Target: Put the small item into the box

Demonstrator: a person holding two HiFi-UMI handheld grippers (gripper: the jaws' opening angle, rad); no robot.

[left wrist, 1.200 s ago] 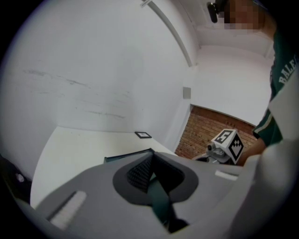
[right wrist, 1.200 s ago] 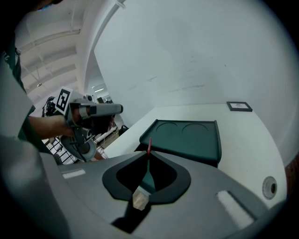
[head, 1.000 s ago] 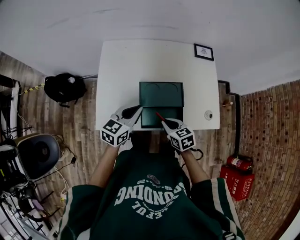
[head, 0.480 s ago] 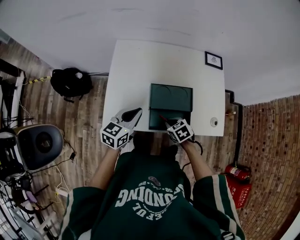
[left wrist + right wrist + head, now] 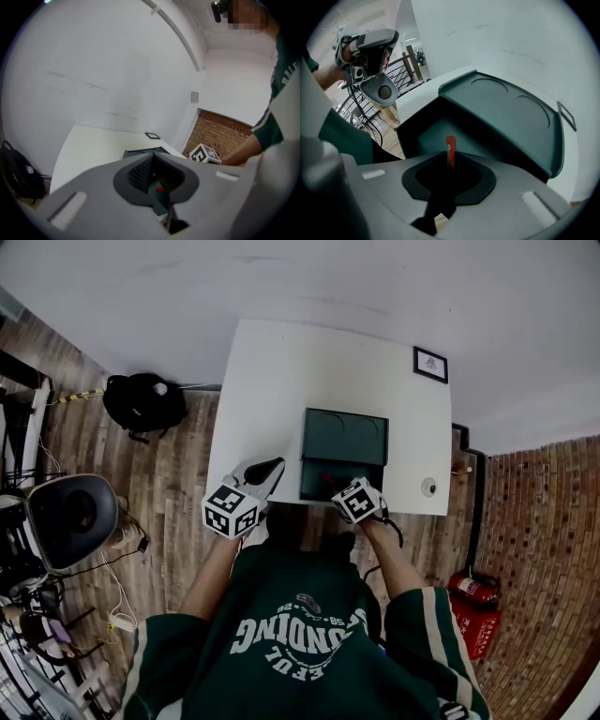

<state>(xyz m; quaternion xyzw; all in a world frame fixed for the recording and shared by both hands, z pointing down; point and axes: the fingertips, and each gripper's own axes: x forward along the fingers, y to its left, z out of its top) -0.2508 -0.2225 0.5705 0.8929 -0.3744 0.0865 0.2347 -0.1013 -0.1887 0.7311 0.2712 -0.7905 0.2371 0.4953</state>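
Note:
A dark green box [image 5: 343, 435] stands open on the white table [image 5: 272, 390], its lid [image 5: 511, 112] tipped back behind the dark inside [image 5: 436, 131]. My right gripper [image 5: 450, 158] [image 5: 332, 486] is shut on a small red item [image 5: 450, 146], which sticks out past the jaw tips above the front of the box's inside. My left gripper [image 5: 271, 466] [image 5: 153, 161] hovers over the table's near edge, just left of the box, shut with nothing in it. The box [image 5: 140, 152] shows beyond its jaws.
A small framed picture [image 5: 430, 364] lies at the table's far right corner and a small round object [image 5: 428, 487] near the right front edge. On the wooden floor are a black backpack [image 5: 142, 404] to the left, a chair [image 5: 70, 517] and a red fire extinguisher [image 5: 473, 592].
My right gripper has moved forward and down with the red item, from the box's front edge to over its inside. The left gripper has barely moved.

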